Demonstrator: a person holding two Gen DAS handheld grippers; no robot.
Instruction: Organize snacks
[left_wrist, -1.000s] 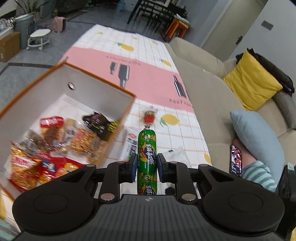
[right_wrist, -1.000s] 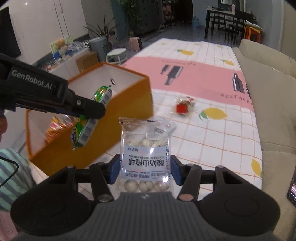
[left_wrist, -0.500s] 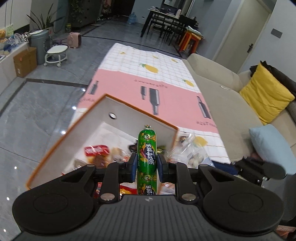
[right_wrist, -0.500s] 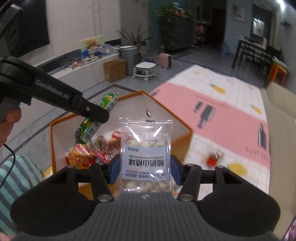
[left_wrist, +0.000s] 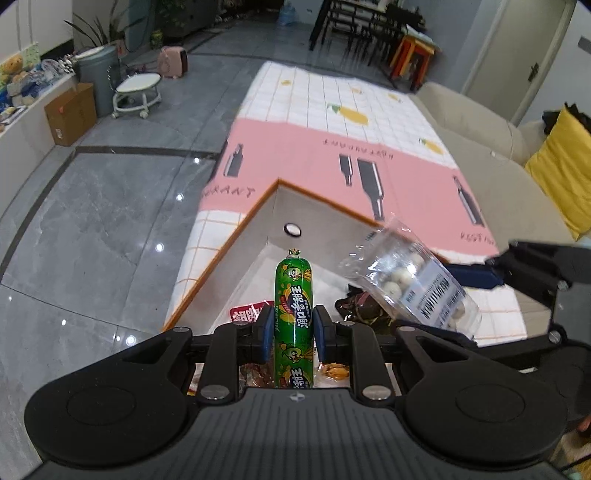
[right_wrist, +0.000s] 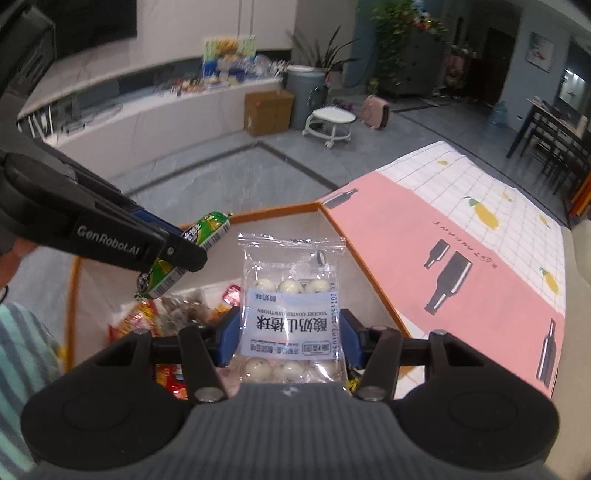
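My left gripper (left_wrist: 293, 334) is shut on a green sausage stick (left_wrist: 293, 302), held upright above the orange-rimmed storage box (left_wrist: 236, 236). In the right wrist view the same stick (right_wrist: 192, 251) hangs tilted over the box (right_wrist: 280, 210), pinched in the left gripper (right_wrist: 173, 251). My right gripper (right_wrist: 290, 332) is shut on a clear bag of white yogurt balls (right_wrist: 291, 295), also above the box's open top. That bag (left_wrist: 410, 280) shows at the right of the left wrist view. Several snack packets (right_wrist: 173, 314) lie inside the box.
The box stands on a pink and white checked mat (left_wrist: 332, 147) on the grey tiled floor (left_wrist: 92, 229). A beige sofa (left_wrist: 498, 155) with a yellow cushion (left_wrist: 561, 162) runs along the right. A striped sleeve (right_wrist: 22, 354) shows at the lower left.
Both grippers have swung from over the mat to above the box opening, each still holding its snack. The right gripper has rolled and now sits close beside the left one.
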